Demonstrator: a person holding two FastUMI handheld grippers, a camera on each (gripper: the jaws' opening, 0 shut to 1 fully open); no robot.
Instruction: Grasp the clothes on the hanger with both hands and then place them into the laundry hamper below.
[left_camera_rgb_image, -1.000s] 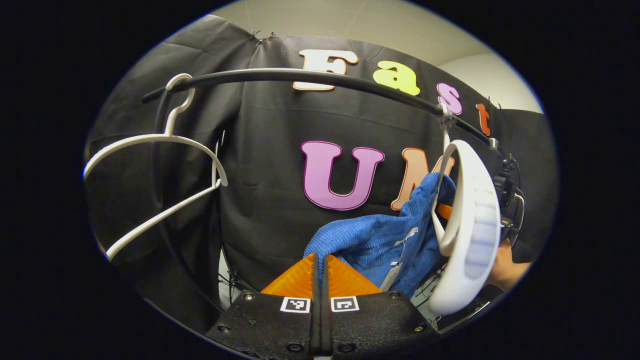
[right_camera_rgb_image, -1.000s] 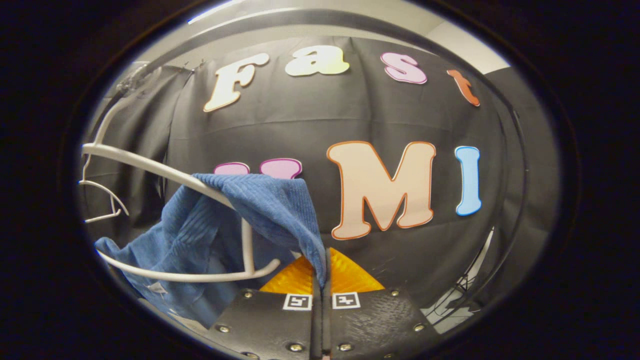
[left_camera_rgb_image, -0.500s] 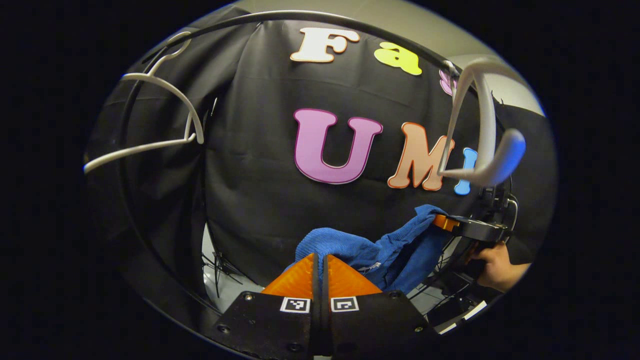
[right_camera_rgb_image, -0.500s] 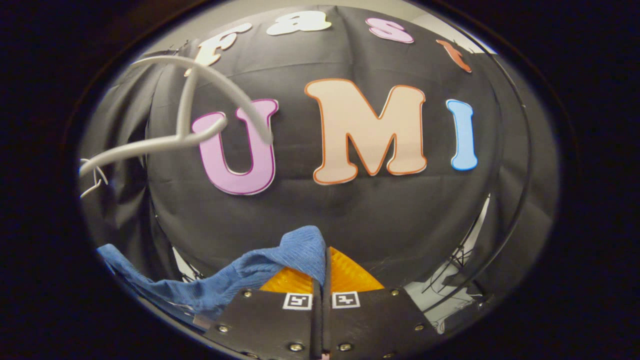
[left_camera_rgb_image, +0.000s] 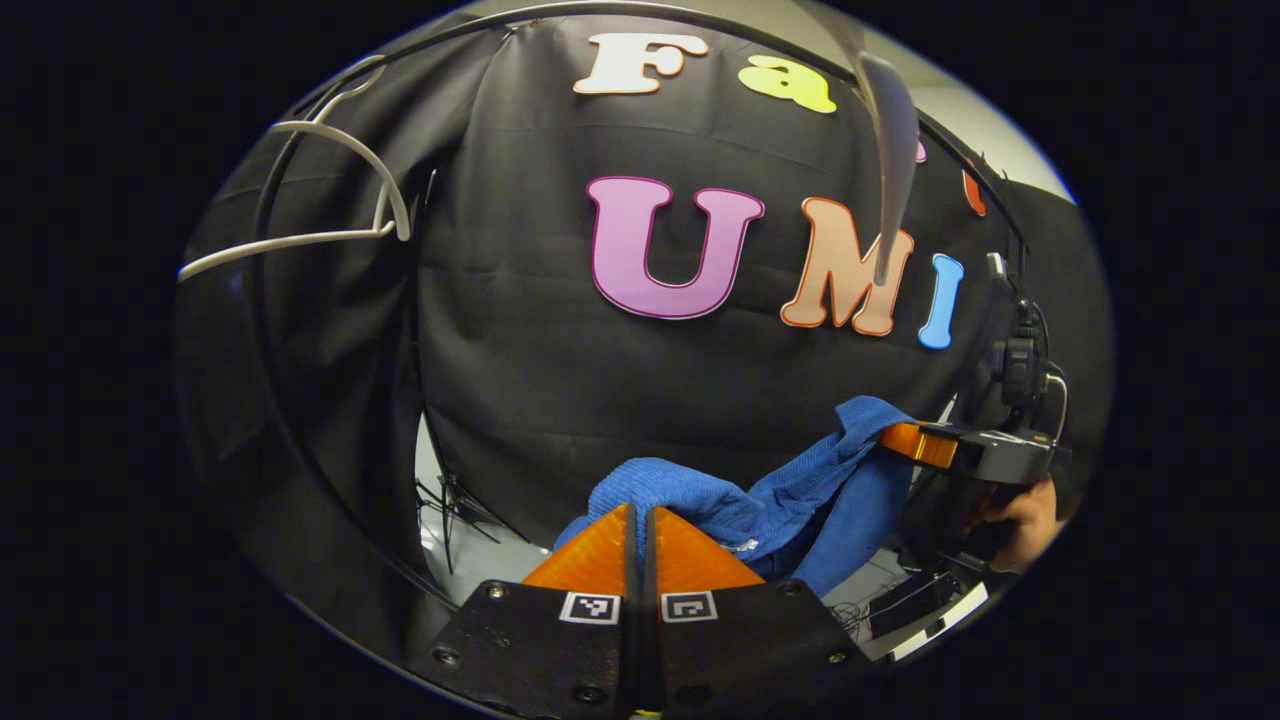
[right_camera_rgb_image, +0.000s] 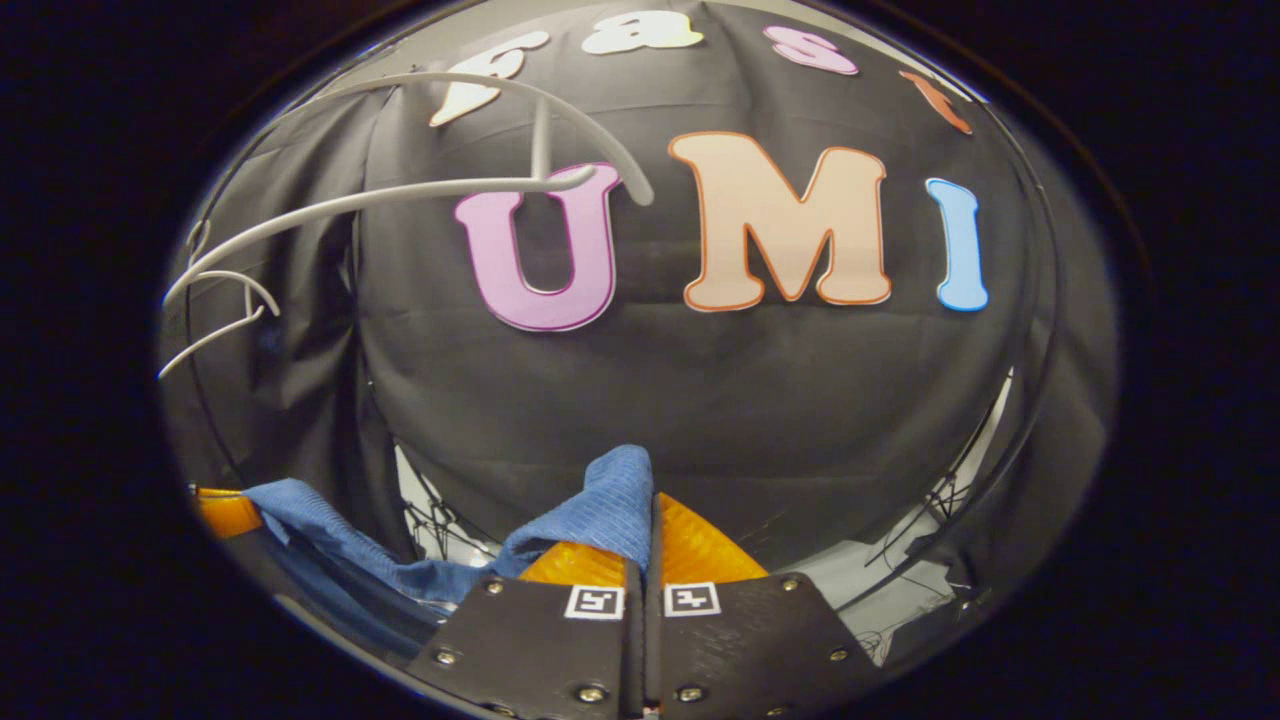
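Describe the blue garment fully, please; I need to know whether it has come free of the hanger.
The blue garment looks like ribbed, corduroy-like cloth with a small pale tag. It hangs slack between the left gripper and the right gripper, each shut on a bunched edge. It sits well below the white hanger and touches nothing else visible.

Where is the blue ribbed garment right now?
The blue ribbed garment hangs stretched between the two grippers, below the white plastic hanger: the left gripper pinches one end and the right gripper the other, in front of the black cloth wall.
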